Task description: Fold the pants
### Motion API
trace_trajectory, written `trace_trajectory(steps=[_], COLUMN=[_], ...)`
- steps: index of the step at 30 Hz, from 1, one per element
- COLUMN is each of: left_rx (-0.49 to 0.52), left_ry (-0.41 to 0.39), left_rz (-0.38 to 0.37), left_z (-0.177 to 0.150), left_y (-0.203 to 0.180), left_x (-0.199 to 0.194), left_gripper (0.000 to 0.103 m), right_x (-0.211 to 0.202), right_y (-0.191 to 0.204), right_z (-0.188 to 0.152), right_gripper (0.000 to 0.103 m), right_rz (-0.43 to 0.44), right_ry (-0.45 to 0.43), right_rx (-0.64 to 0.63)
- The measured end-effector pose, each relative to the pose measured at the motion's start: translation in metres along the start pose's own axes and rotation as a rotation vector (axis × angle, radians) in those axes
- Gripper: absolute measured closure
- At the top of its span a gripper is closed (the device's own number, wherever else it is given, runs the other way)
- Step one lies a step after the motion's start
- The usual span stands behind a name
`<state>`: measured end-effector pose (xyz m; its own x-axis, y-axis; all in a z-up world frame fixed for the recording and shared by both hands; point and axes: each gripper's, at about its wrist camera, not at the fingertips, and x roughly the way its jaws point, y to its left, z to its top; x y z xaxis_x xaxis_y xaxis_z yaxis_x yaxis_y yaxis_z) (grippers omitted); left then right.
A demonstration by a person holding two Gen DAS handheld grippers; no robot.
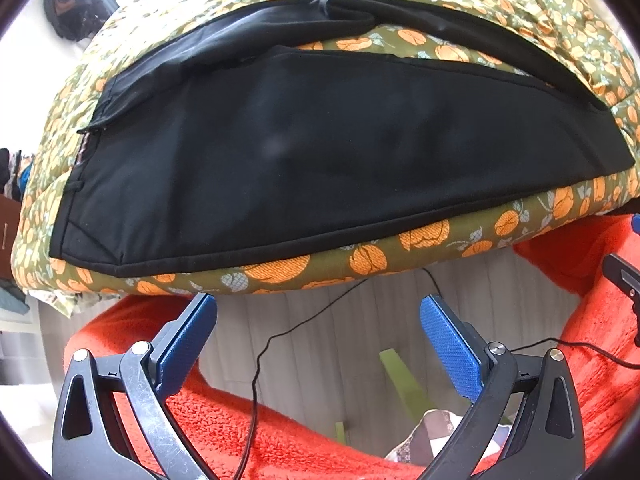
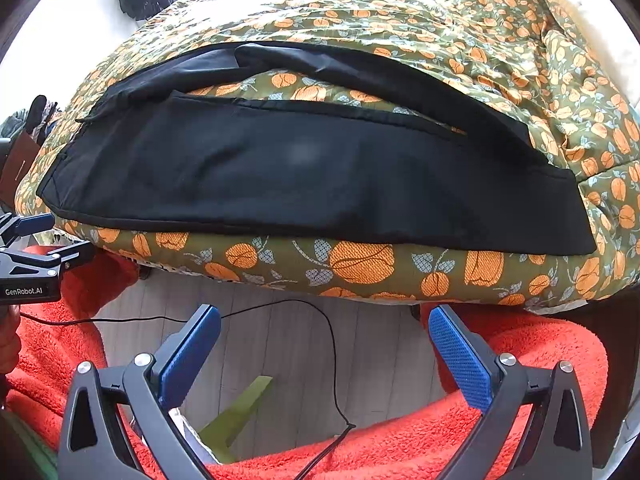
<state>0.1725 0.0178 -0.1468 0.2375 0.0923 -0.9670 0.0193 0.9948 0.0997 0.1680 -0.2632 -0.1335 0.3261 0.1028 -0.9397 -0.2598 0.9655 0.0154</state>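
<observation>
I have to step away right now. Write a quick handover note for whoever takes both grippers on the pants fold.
Left gripper: open, empty, held off the near edge of the bed, above the floor.
Right gripper: open, empty, also short of the bed edge, touching nothing.
Pants: black, spread flat across the floral bedspread, waistband to the left, cuffs to the right. The two legs lie apart, a strip of bedspread showing between them.
Done: pants laid out; no fold visible.
Left: probably bring the far leg over the near one, then fold lengthwise. Mind the black cable on the floor below.

Black pants (image 1: 304, 152), laid flat lengthwise, 2 legs splayed apart, near bed edge
</observation>
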Motion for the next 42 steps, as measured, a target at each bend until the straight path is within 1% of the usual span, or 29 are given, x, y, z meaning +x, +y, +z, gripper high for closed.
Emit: trace_trajectory(steps=[4,8,10,13,18,34,37,39,40,41,42], left_rx=[0.003,-0.008,-0.017,-0.024,-0.013,-0.009,0.003,0.009,0.008,0.003,-0.004], left_ry=[-0.016,-0.036,-0.045,-0.048,-0.056,-0.065,-0.086,-0.112,-0.129,-0.151,-0.169], left_rz=[0.008,0.031,0.036,0.027,0.034,0.042,0.058,0.085,0.101,0.117,0.127], left_z=[0.004,0.008,0.01,0.013,0.014,0.014,0.019,0.028,0.034,0.043,0.05], left_y=[0.0,0.002,0.003,0.005,0.006,0.004,0.005,0.009,0.011,0.015,0.019], left_x=[-0.001,-0.003,-0.004,-0.004,-0.005,-0.006,-0.004,-0.003,-0.003,-0.004,-0.005], left_gripper=[0.001,0.001,0.001,0.001,0.001,0.001,0.001,0.001,0.001,0.001,0.001], right_x=[0.003,-0.003,-0.003,-0.003,-0.007,-0.007,-0.004,-0.004,-0.005,-0.007,-0.008], right_y=[-0.003,-0.003,-0.005,-0.009,-0.013,-0.012,-0.014,-0.027,-0.04,-0.059,-0.078], right_z=[0.001,0.003,0.003,0.003,0.009,0.006,0.006,0.011,0.016,0.023,0.031], right_gripper=[0.0,0.0,0.0,0.0,0.0,0.0,0.0,0.0,0.001,0.001,0.0], right_rz=[0.0,0.003,0.003,0.001,-0.011,-0.001,0.008,0.038,0.059,0.062,0.033], right_ry=[0.004,-0.033,-0.036,-0.029,-0.059,-0.061,-0.061,-0.102,-0.143,-0.2,-0.254], right_rx=[0.013,0.011,0.018,0.037,0.046,0.043,0.042,0.057,0.069,0.084,0.095])
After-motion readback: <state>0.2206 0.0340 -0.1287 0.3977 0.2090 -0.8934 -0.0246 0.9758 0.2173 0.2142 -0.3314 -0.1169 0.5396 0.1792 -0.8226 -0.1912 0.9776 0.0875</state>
